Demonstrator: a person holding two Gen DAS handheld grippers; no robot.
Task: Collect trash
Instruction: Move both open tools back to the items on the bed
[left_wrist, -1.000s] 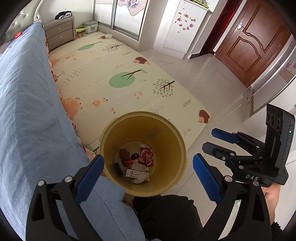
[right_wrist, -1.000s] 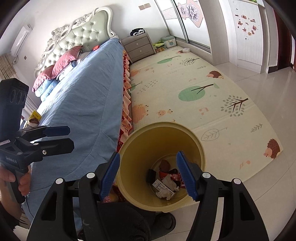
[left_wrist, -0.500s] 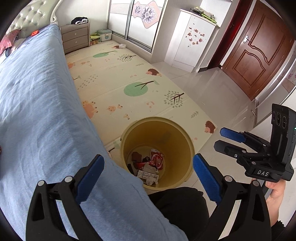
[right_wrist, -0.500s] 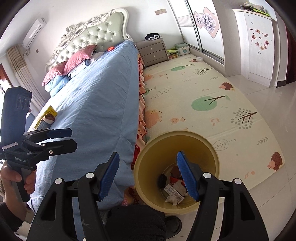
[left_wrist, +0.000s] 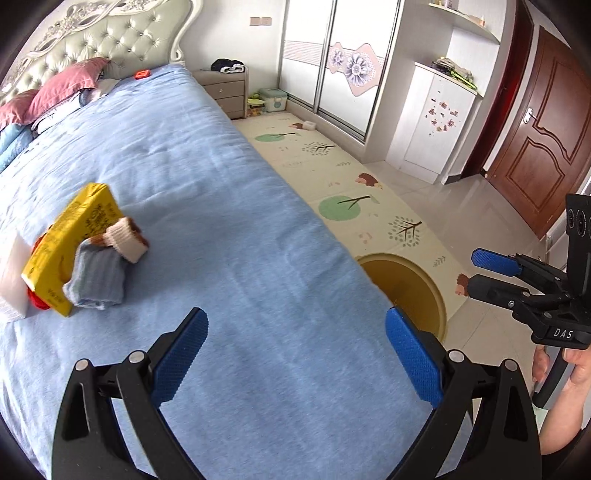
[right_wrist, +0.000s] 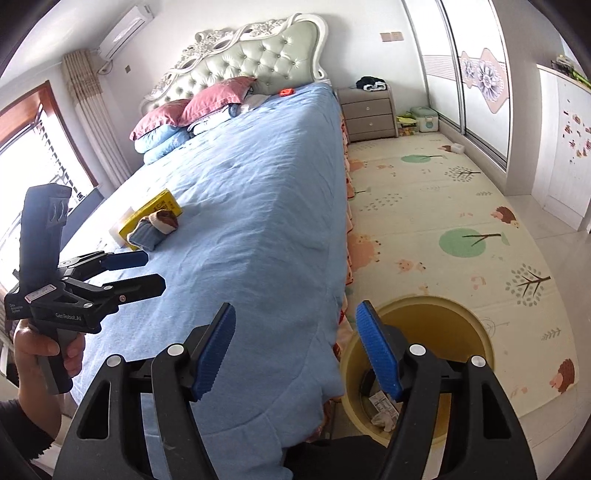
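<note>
A yellow packet (left_wrist: 74, 236) lies on the blue bed (left_wrist: 229, 229), with a rolled pair of socks (left_wrist: 107, 266) against it and a white box (left_wrist: 11, 280) at its left. The pile also shows in the right wrist view (right_wrist: 155, 218). A yellow trash bin (right_wrist: 436, 332) stands on the floor beside the bed and holds crumpled wrappers (right_wrist: 384, 406). My left gripper (left_wrist: 295, 354) is open and empty above the bed's near end. My right gripper (right_wrist: 299, 350) is open and empty over the bed's edge, next to the bin.
A patterned play mat (right_wrist: 461, 229) covers the floor beside the bed. A nightstand (right_wrist: 369, 110), sliding wardrobe doors (left_wrist: 325, 66) and a brown door (left_wrist: 543, 147) stand beyond. Pillows (right_wrist: 207, 103) lie at the headboard.
Both grippers have risen and swung left from above the bin toward the bed. The bin has slid to the lower right of both views, and the pile on the bed has come into sight.
</note>
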